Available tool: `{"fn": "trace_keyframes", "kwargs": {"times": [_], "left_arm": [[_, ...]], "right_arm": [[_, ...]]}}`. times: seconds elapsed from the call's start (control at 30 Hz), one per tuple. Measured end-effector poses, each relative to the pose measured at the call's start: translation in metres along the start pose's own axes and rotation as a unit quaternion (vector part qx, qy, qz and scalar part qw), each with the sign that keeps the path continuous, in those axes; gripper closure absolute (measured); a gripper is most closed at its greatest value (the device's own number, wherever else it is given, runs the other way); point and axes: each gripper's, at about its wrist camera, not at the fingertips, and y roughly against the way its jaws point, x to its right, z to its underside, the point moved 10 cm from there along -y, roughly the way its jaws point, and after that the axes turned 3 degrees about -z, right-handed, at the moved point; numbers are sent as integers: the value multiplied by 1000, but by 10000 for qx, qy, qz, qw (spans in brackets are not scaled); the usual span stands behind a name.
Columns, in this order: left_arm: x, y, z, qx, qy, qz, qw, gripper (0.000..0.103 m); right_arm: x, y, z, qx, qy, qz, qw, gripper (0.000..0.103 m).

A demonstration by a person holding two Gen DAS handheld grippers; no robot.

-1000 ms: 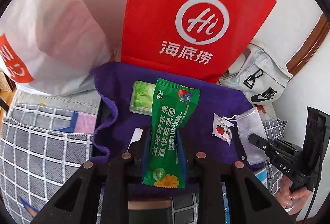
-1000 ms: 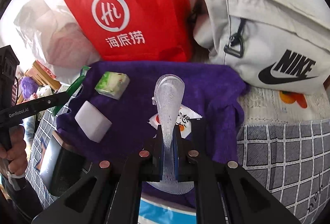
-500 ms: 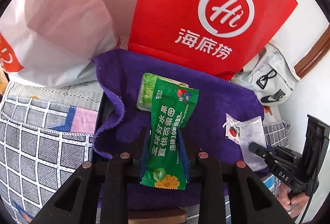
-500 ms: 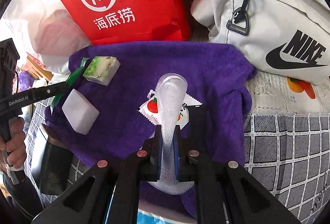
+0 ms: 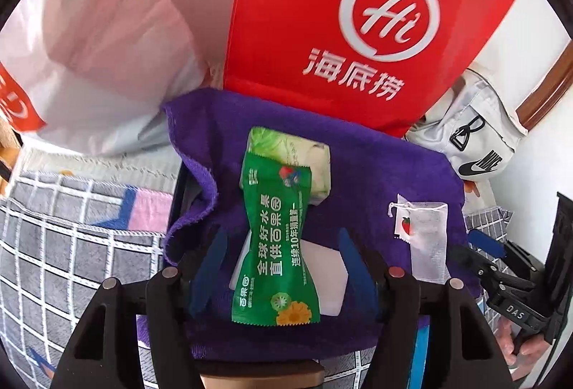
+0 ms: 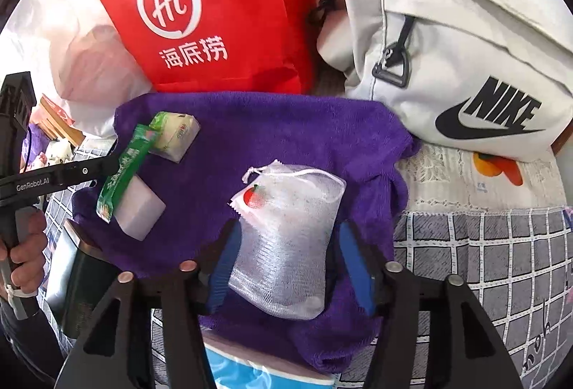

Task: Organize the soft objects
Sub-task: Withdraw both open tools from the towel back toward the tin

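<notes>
Mesh pouch (image 6: 286,242) before red bag (image 6: 215,6)

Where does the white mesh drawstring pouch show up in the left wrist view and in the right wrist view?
Left wrist view: the mesh pouch lies flat on the purple towel at right, beside the strawberry sachet.
Right wrist view: the mesh pouch fills the lower centre, between the open fingers of the right gripper.
Shared landmark: the red bag standing behind the towel.

Black tool (image 5: 279,263) frames, blue pads (image 6: 224,267), copper-coloured screws, "GenRobot.AI" lettering.
</notes>
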Motion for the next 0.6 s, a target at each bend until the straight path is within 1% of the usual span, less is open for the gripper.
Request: {"fn": "trace_keyframes", "kwargs": {"times": [0.07, 0.2, 0.33, 0.43, 0.5, 0.6], "left_arm": [[3, 7, -1, 54, -70, 30, 10000, 40], [8, 27, -3, 202, -128, 0, 9997, 40], [8, 55, 8, 319, -176, -32, 9993, 40], [5, 77, 20, 405, -288, -111, 9987, 40], [1, 87, 29, 446, -276, -135, 9985, 40], [-2, 104, 48, 480, -246, -98, 9985, 40]], "right_arm": [[-4, 6, -2, 82, 10, 12, 10000, 43], [-19, 28, -10, 426, 60, -46, 9991, 43], [-42, 50, -9, 655, 170, -183, 9975, 43], [-58, 62, 1, 691, 213, -274, 9970, 43], [-68, 70, 11, 682, 268, -352, 9967, 43], [-81, 84, 35, 656, 327, -406, 9965, 43]]}}
